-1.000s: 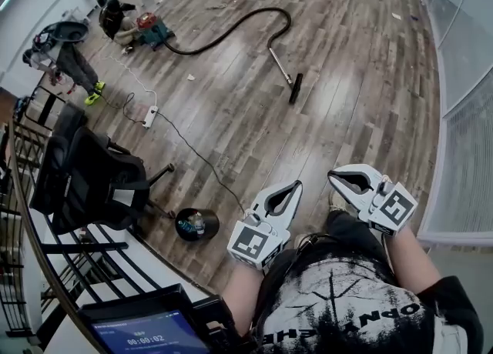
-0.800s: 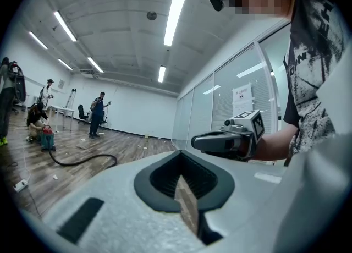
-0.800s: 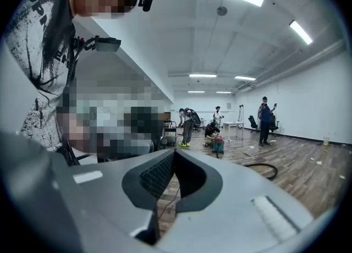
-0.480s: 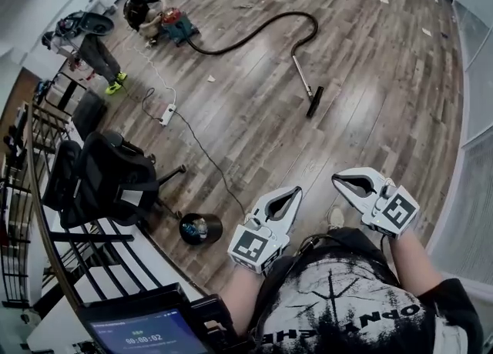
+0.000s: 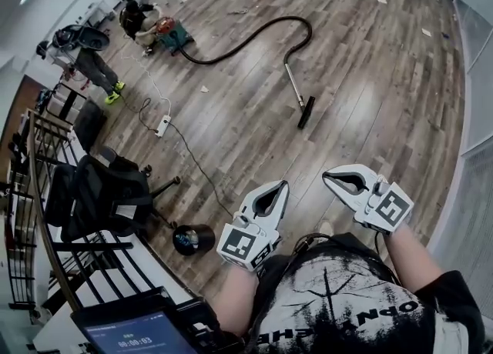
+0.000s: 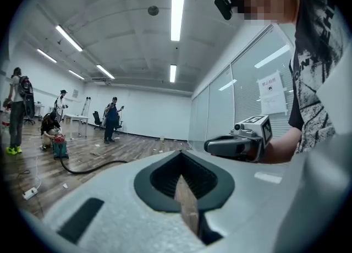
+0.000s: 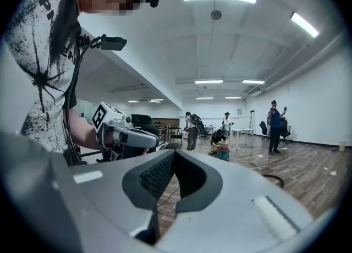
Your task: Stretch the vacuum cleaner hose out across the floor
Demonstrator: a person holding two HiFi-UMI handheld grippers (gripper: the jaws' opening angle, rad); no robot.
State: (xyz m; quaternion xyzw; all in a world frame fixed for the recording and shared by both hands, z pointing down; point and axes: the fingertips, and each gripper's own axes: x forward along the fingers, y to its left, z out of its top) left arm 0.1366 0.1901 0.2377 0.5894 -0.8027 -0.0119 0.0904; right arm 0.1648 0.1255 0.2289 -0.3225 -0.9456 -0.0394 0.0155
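Left gripper [image 5: 282, 186] clenched, nothing between jaws. Right gripper [image 5: 327, 176] likewise clenched, empty. Both side by side before person's chest. Hose [image 5: 246, 37] lies curved on floor [image 5: 231, 121] far ahead, from vacuum [image 5: 174, 35] to wand [image 5: 295, 87], well apart from grippers.

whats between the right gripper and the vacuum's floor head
Only bare wood floor lies between the right gripper and the floor head; the head view shows nothing on that stretch.
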